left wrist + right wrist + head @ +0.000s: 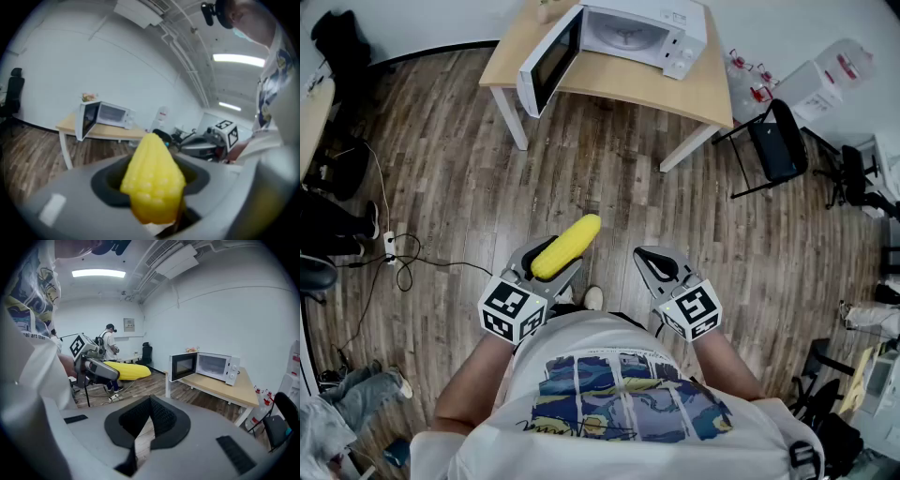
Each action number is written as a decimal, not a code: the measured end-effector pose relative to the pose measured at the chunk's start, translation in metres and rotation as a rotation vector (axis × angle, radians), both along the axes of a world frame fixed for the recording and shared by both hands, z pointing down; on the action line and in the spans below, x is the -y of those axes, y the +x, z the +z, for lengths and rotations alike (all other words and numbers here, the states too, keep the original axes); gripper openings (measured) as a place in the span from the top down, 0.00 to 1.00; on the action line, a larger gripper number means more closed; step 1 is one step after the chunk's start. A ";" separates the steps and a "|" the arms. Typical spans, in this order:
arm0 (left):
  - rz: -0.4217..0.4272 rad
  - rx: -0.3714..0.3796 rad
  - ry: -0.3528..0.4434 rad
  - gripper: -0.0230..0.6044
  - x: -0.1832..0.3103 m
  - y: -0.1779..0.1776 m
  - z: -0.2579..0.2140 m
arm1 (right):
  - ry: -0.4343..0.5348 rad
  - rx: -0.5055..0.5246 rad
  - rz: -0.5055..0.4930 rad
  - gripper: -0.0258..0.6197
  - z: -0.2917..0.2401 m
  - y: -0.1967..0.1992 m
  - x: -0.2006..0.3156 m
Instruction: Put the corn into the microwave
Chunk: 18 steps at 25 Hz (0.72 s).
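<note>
A yellow corn cob lies lengthwise in my left gripper, which is shut on it; the cob's tip sticks out past the jaws. In the left gripper view the corn fills the space between the jaws. My right gripper is held beside it at the same height, shut and empty, its pads meeting at the tips. The white microwave stands far ahead on a wooden table, with its door swung open to the left. Both grippers are well short of it, over the wooden floor.
A black folding chair stands to the right of the table. Cables and a power strip lie on the floor at the left. Another person stands across the room. Boxes and bottles sit at the back right.
</note>
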<state>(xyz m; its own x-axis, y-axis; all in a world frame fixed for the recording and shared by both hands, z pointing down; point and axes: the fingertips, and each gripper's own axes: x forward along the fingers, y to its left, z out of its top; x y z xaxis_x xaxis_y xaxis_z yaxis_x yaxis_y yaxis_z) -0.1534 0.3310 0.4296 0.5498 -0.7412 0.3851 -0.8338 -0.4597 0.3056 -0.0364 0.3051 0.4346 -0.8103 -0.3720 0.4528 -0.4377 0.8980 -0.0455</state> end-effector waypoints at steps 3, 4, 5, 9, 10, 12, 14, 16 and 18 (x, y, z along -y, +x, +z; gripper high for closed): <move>-0.007 0.021 -0.007 0.56 0.004 0.012 -0.003 | -0.020 0.035 0.019 0.95 0.001 0.013 0.002; -0.015 0.018 -0.007 0.56 0.006 0.014 -0.003 | -0.024 0.039 0.023 0.95 0.002 0.016 0.003; -0.024 0.014 -0.006 0.56 0.011 0.015 -0.001 | -0.026 0.039 0.027 0.95 0.004 0.019 0.006; -0.010 0.006 -0.008 0.56 0.029 0.010 0.007 | -0.028 0.027 0.067 0.95 0.012 0.017 0.013; 0.002 0.001 -0.009 0.56 0.035 0.007 0.007 | -0.029 0.021 0.081 0.95 0.014 0.015 0.016; 0.023 -0.014 -0.008 0.56 0.053 -0.004 0.005 | -0.032 0.007 0.118 0.95 0.016 0.007 0.029; 0.048 -0.017 0.004 0.56 0.072 -0.019 -0.001 | -0.034 0.004 0.170 0.95 0.013 -0.006 0.044; 0.073 -0.010 0.023 0.56 0.089 -0.036 -0.005 | -0.027 0.011 0.219 0.95 0.008 -0.022 0.057; 0.096 -0.002 0.039 0.56 0.108 -0.052 -0.009 | -0.021 0.020 0.259 0.93 0.004 -0.039 0.071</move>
